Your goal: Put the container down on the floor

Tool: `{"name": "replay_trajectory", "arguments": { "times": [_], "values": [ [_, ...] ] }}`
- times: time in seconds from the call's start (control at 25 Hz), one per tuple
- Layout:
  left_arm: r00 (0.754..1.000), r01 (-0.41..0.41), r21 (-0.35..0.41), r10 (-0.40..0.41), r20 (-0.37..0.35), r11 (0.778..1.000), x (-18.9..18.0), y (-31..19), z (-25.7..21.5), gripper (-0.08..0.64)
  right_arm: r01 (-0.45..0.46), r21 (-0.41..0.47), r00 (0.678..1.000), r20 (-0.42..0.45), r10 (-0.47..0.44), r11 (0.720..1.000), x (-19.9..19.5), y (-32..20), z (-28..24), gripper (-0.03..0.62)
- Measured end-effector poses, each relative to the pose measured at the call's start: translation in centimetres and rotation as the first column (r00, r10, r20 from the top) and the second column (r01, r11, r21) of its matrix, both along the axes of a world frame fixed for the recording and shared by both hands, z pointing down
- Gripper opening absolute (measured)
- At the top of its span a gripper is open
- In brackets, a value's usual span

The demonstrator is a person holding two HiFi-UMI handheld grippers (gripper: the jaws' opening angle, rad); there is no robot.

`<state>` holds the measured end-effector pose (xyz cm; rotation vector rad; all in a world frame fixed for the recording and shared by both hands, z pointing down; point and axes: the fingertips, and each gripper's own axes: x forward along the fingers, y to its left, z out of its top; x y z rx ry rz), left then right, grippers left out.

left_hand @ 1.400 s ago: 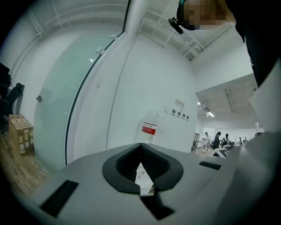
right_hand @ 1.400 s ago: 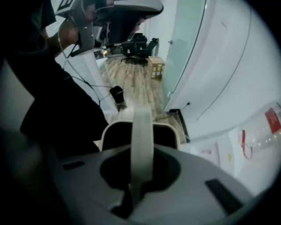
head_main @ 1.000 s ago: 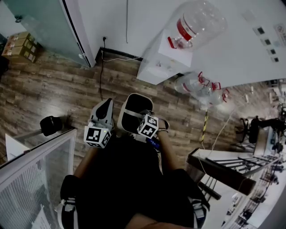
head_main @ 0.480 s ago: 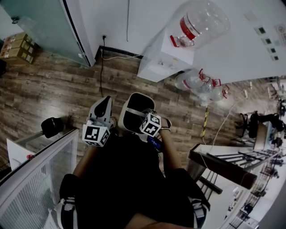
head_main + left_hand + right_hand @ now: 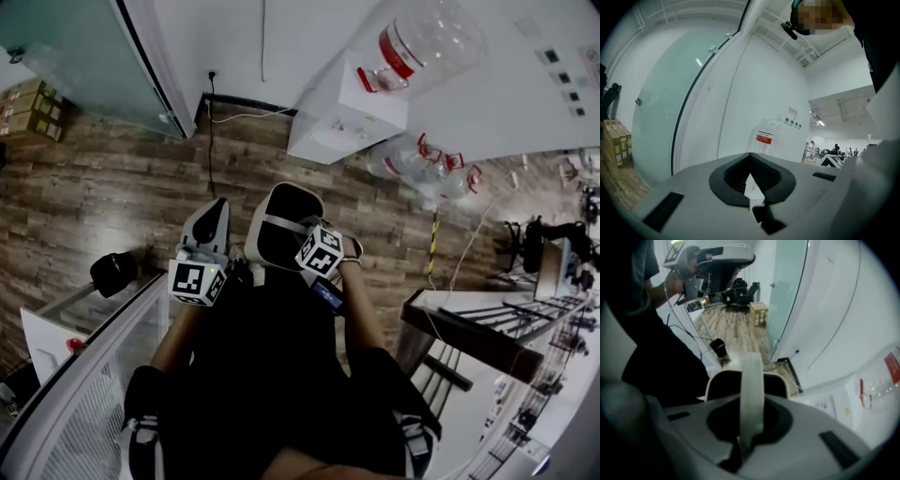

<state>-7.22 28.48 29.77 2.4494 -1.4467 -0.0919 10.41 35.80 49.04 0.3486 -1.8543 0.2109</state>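
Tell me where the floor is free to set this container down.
Bare wood floor lies left of the container, bordered by the glass partition and a black object. Crowded on the right: water dispenser, spare bottles.

you're standing in an office: a wood-plank floor [image 5: 94,206], a frosted glass partition [image 5: 75,56], a water dispenser [image 5: 342,117] with spare water bottles [image 5: 422,169] beside it, stacked cardboard boxes [image 5: 33,108], and desk chairs [image 5: 740,289] near the desks.
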Motion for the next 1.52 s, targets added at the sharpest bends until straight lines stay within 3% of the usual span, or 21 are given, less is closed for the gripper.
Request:
{"name": "replay_trajectory", "arguments": {
  "times": [0.56, 0.88, 1.16, 1.32, 1.52],
  "values": [
    [0.991, 0.129, -0.009, -0.129, 0.035, 0.992, 1.7, -8.5, -0.2, 0.032, 0.155, 0.005, 0.986, 0.055, -0.155, 0.988, -1.2, -10.0, 0.1, 0.032],
    [0.968, 0.246, -0.026, -0.244, 0.059, 0.969, 2.3, -13.5, -0.1, 0.032, 0.262, 0.002, 0.964, 0.047, -0.261, 0.965, -0.4, -16.3, 1.4, 0.032],
    [0.947, 0.317, -0.032, -0.314, 0.071, 0.948, 0.3, -17.2, 0.3, 0.032, 0.287, -0.018, 0.958, 0.025, -0.286, 0.958, -0.5, -21.7, 3.8, 0.032],
    [0.951, 0.309, -0.064, -0.305, 0.057, 0.949, -1.0, -20.9, 2.3, 0.032, 0.278, -0.041, 0.961, 0.014, -0.278, 0.96, -0.9, -24.3, 5.8, 0.032],
    [0.97, 0.242, -0.105, -0.237, 0.058, 0.965, -1.3, -26.4, 4.9, 0.031, 0.252, -0.069, 0.968, -0.002, -0.252, 0.965, -1.1, -28.0, 9.0, 0.032]
  ]
}}
